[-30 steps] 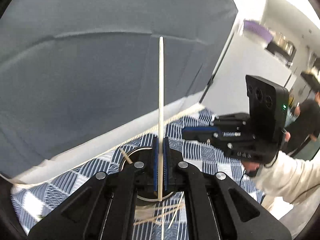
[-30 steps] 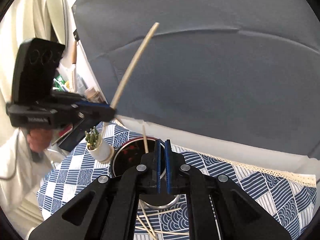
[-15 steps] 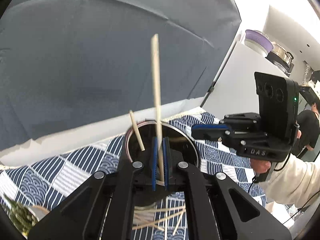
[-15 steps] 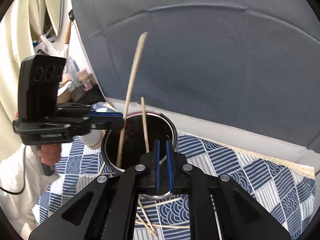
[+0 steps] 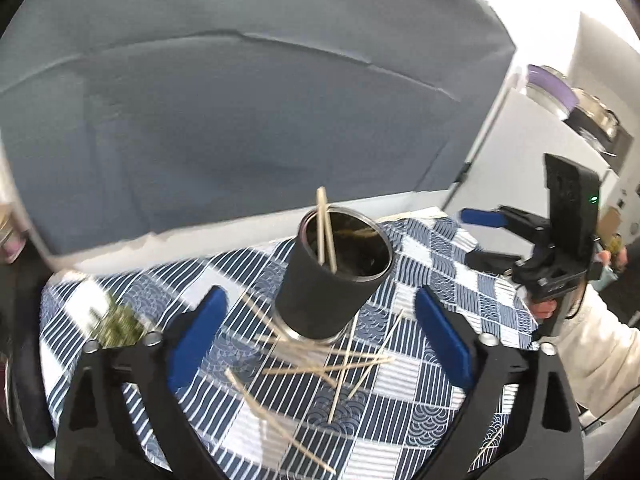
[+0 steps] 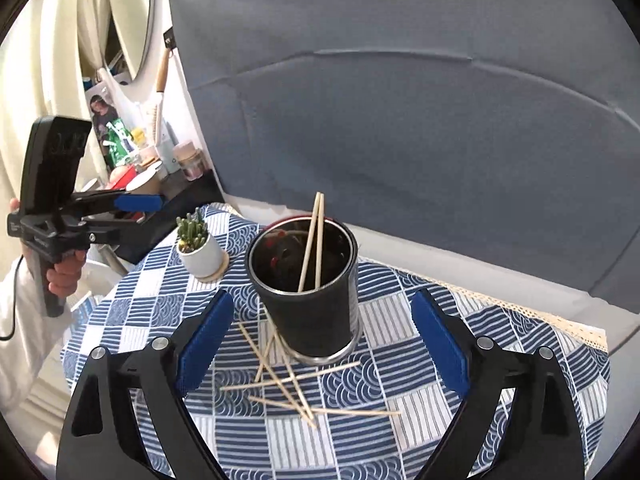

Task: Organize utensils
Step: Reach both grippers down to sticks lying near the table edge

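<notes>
Chopsticks (image 6: 312, 246) half-hidden inside cup (image 6: 308, 300), both claws released, left view blurred

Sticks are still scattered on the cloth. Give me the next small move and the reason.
Probably lower the right gripper onto one of the loose sticks lying just in front of the cup and close on it. Both grippers' jaws have just been opening and hold nothing, two sticks already stand in the cup, and the left gripper is equally free.

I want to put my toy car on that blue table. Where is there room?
Free: the blue patterned tablecloth right of the black metal cup, toward the lace edge. Crowded: the loose wooden sticks before the cup, and the small potted cactus to its left.
</notes>
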Demonstrator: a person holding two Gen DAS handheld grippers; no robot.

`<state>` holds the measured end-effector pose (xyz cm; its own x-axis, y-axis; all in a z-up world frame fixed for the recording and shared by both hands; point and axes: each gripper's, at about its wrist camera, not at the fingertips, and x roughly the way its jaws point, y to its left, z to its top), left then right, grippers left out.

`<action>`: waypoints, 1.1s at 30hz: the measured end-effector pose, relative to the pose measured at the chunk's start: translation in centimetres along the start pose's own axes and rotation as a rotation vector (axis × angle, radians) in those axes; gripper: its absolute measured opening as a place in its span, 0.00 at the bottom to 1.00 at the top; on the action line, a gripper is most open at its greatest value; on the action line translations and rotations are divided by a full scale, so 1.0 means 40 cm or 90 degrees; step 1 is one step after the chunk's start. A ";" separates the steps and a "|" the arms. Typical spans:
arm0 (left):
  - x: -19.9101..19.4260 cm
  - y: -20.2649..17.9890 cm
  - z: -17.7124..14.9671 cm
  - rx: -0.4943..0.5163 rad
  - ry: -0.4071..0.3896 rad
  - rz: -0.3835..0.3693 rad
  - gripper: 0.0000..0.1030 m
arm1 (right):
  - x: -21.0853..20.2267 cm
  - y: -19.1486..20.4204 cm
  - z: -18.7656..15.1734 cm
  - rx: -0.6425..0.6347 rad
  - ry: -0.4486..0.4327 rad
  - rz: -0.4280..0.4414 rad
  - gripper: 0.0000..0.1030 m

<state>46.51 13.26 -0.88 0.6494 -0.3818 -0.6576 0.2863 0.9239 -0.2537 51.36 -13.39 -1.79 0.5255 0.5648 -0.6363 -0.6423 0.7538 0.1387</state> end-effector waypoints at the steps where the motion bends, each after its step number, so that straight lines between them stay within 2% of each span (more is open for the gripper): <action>1: -0.005 -0.002 -0.005 -0.009 0.003 0.006 0.94 | -0.015 -0.002 -0.006 0.002 0.004 0.003 0.85; 6: -0.017 -0.022 -0.076 -0.038 0.032 0.045 0.94 | -0.075 0.005 -0.053 -0.027 0.016 -0.004 0.86; 11: 0.006 -0.046 -0.167 -0.063 0.066 0.064 0.94 | -0.106 0.008 -0.129 -0.048 0.040 -0.015 0.89; 15: 0.040 -0.071 -0.247 -0.064 0.095 0.070 0.94 | -0.110 0.021 -0.205 -0.062 0.070 0.000 0.89; 20: 0.108 -0.065 -0.334 -0.102 0.160 0.077 0.94 | -0.076 0.074 -0.314 -0.101 0.141 0.044 0.89; 23: 0.141 -0.056 -0.363 -0.117 0.189 0.106 0.94 | -0.048 0.114 -0.384 -0.120 0.205 0.109 0.89; 28: 0.171 -0.061 -0.394 -0.108 0.209 0.122 0.94 | -0.036 0.170 -0.473 -0.128 0.259 0.118 0.89; 33: 0.162 -0.086 -0.423 -0.093 0.236 0.103 0.94 | -0.075 0.196 -0.537 -0.104 0.283 0.105 0.89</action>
<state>37.81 8.01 -16.27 0.3736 -0.2227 -0.9004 0.0823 0.9749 -0.2070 32.77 -16.38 -15.10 0.1439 0.4468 -0.8830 -0.7945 0.5841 0.1661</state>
